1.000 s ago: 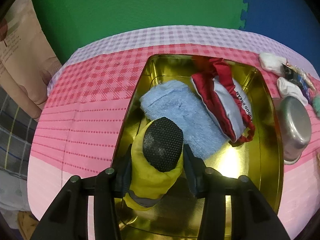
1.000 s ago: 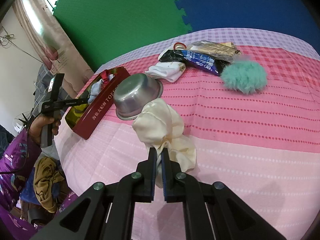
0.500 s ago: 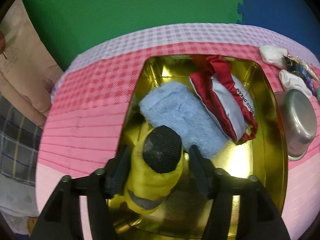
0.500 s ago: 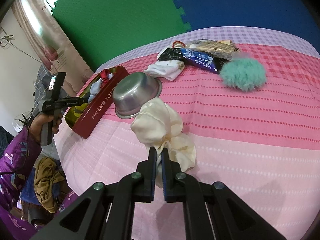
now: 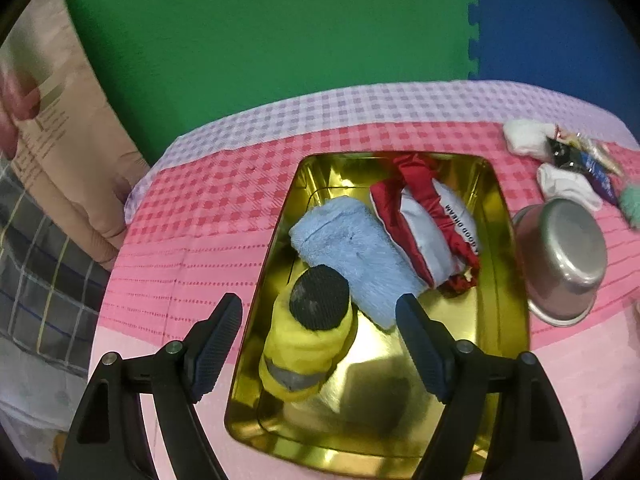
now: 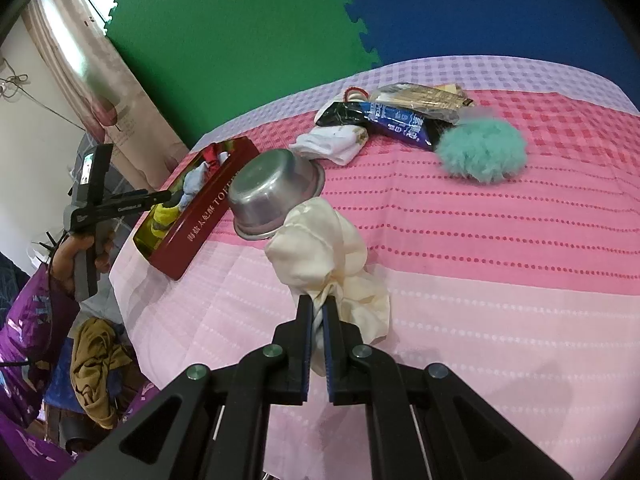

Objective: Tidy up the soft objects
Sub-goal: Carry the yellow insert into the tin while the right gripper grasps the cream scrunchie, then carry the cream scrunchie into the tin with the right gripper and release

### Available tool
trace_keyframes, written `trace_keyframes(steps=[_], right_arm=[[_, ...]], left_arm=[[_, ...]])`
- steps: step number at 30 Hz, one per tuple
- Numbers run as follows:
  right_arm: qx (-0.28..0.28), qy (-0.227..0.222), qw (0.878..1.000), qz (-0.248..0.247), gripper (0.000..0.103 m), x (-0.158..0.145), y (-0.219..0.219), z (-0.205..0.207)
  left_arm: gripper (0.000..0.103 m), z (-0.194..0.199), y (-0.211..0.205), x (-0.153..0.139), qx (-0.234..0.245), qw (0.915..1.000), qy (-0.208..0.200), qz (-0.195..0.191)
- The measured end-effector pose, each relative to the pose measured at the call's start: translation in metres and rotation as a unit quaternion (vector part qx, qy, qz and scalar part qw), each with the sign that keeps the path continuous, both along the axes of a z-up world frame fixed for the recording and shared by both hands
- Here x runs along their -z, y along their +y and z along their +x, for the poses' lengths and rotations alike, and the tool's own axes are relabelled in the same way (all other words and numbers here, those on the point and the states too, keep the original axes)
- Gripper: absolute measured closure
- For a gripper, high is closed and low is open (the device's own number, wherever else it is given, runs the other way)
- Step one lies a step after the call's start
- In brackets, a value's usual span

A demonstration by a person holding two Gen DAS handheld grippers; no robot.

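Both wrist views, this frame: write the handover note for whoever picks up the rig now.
Left gripper: open above the tin, holding nothing.
Right gripper: shut on the cream cloth, beside the steel bowl.
Done: yellow sock, blue towel and red pouch lie in the tin.
Left: cream cloth, white socks, teal pompom on the table; snack packets lie beside them.

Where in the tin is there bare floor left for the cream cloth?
Bare gold floor in the tin lies at its near end, right of the yellow item, below the blue towel. The far half is crowded with the towel and red pouch.
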State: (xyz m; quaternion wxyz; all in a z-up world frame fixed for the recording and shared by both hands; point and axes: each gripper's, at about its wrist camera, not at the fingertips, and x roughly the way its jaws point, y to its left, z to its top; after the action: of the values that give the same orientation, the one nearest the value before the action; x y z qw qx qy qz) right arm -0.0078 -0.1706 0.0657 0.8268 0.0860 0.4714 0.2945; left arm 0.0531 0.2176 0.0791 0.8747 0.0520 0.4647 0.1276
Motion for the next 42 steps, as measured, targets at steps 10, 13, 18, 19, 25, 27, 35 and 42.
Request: trace_keyframes(steps=[10, 13, 18, 19, 25, 27, 35, 42], right_arm=[[-0.009, -0.002, 1.000, 0.007, 0.098, -0.006, 0.006, -0.004], [-0.016, -0.003, 1.000, 0.007, 0.098, -0.008, 0.011, -0.004], [-0.033, -0.013, 0.999, 0.009, 0.098, -0.017, 0.023, -0.004], [-0.038, -0.018, 0.999, 0.008, 0.098, -0.021, 0.028, -0.003], [-0.067, -0.028, 0.997, 0.019, 0.098, -0.042, 0.054, 0.004], [-0.079, -0.029, 0.996, 0.026, 0.098, -0.050, 0.068, 0.008], [-0.140, -0.046, 0.988, 0.044, 0.098, -0.080, 0.143, 0.016], [-0.176, -0.027, 0.983, 0.038, 0.098, -0.074, 0.211, 0.033]], left_arm=[[0.015, -0.087, -0.009, -0.023, -0.093, 0.9899, -0.092, -0.055], [0.013, -0.113, -0.018, -0.021, -0.110, 0.9878, -0.096, -0.055], [0.013, -0.150, -0.022, -0.006, -0.168, 0.9772, -0.092, -0.091], [0.013, -0.159, -0.023, 0.000, -0.184, 0.9733, -0.090, -0.104], [0.013, -0.176, -0.032, 0.015, -0.199, 0.9734, -0.079, -0.082], [0.013, -0.173, -0.036, 0.017, -0.192, 0.9767, -0.074, -0.062], [0.011, -0.166, -0.044, 0.021, -0.154, 0.9860, -0.050, -0.039], [0.009, -0.165, -0.046, 0.022, -0.146, 0.9878, -0.035, -0.042]])
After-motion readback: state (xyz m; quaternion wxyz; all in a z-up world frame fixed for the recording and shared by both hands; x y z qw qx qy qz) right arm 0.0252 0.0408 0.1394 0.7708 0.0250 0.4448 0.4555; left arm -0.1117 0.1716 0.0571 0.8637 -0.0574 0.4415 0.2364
